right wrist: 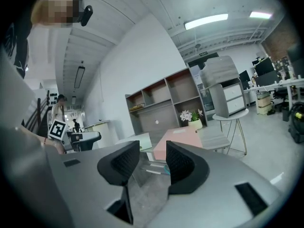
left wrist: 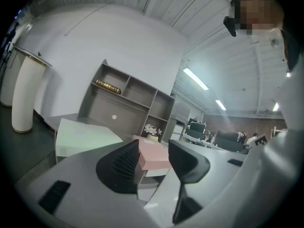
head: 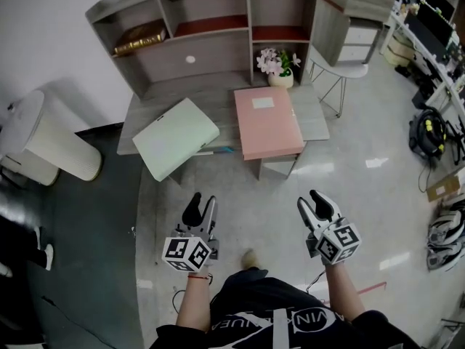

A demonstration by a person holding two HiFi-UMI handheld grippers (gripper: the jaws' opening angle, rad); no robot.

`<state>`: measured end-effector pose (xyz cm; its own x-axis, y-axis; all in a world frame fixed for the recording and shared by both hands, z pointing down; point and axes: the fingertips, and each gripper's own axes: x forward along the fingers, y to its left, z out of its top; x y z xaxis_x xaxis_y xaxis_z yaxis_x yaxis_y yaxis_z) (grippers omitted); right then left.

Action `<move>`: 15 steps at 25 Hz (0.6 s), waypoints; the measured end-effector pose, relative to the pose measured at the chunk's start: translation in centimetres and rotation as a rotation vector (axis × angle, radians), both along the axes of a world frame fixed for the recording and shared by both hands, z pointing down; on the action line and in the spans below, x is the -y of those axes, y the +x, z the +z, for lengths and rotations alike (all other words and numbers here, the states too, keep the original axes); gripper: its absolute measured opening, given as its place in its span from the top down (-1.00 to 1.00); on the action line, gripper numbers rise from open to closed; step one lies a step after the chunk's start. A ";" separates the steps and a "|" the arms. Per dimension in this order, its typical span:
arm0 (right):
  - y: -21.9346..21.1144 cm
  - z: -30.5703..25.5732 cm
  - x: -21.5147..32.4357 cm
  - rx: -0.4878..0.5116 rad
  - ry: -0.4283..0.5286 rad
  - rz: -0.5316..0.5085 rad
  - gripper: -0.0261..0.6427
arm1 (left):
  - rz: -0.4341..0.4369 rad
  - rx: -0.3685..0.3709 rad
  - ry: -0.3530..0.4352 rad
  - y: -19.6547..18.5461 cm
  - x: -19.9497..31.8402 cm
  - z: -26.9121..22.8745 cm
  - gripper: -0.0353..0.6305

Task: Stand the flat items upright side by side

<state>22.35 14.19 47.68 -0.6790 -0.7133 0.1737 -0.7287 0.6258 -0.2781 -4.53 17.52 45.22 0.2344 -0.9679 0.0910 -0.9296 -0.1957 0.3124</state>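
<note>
Hovering short of the desk [head: 218, 97] with left gripper [head: 202, 202] and right gripper [head: 312, 201] both spread, empty. Facing a green folder [head: 176, 138] and pink folder [head: 267, 122] lying flat there.

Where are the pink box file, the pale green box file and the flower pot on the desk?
pink box file [head: 267, 126]: head view, middle of its top face.
pale green box file [head: 174, 138]: head view, middle of its top face.
flower pot [head: 280, 80]: head view, its white side.
</note>
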 end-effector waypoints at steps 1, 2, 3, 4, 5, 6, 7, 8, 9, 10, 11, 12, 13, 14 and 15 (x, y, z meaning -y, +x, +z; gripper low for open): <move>-0.3 0.2 0.7 0.000 -0.003 0.006 0.37 | 0.005 -0.002 -0.002 -0.4 0.8 0.1 0.32; -0.6 0.3 1.5 -0.001 -0.007 0.012 0.38 | 0.009 -0.003 -0.003 -0.8 1.5 0.2 0.32; -1.0 0.4 2.1 -0.001 -0.009 0.017 0.37 | 0.012 -0.003 -0.004 -1.2 2.2 0.3 0.32; -1.3 0.5 2.8 0.000 -0.011 0.022 0.37 | 0.014 -0.004 -0.003 -1.7 2.8 0.3 0.32; -1.7 0.5 3.4 0.003 -0.010 0.026 0.37 | 0.015 -0.006 -0.001 -2.1 3.5 0.4 0.32; -2.2 0.6 3.9 0.006 -0.008 0.029 0.38 | 0.016 -0.010 0.002 -2.5 4.1 0.4 0.32; -2.6 0.6 4.4 0.007 -0.007 0.030 0.37 | 0.016 -0.017 0.003 -2.8 4.7 0.5 0.32; -2.9 0.7 4.7 0.005 -0.007 0.029 0.37 | 0.017 -0.028 0.002 -3.0 5.2 0.7 0.32; -3.1 0.8 4.9 0.001 -0.009 0.027 0.37 | 0.019 -0.040 -0.002 -3.0 5.6 1.0 0.32; -3.3 1.0 5.1 -0.005 -0.013 0.025 0.37 | 0.024 -0.051 -0.009 -2.9 5.9 1.3 0.32; -3.3 1.1 5.2 -0.012 -0.018 0.025 0.37 | 0.034 -0.061 -0.016 -2.6 6.1 1.6 0.32; -3.2 1.2 5.4 -0.018 -0.023 0.027 0.37 | 0.045 -0.068 -0.024 -2.3 6.4 1.9 0.32; -3.0 1.4 5.7 -0.022 -0.028 0.033 0.37 | 0.057 -0.074 -0.031 -2.0 6.7 2.2 0.32; -2.8 1.6 6.1 -0.023 -0.032 0.040 0.37 | 0.066 -0.082 -0.037 -1.7 7.1 2.5 0.32; -2.6 1.7 6.6 -0.023 -0.035 0.045 0.37 | 0.072 -0.091 -0.043 -1.6 7.6 2.8 0.32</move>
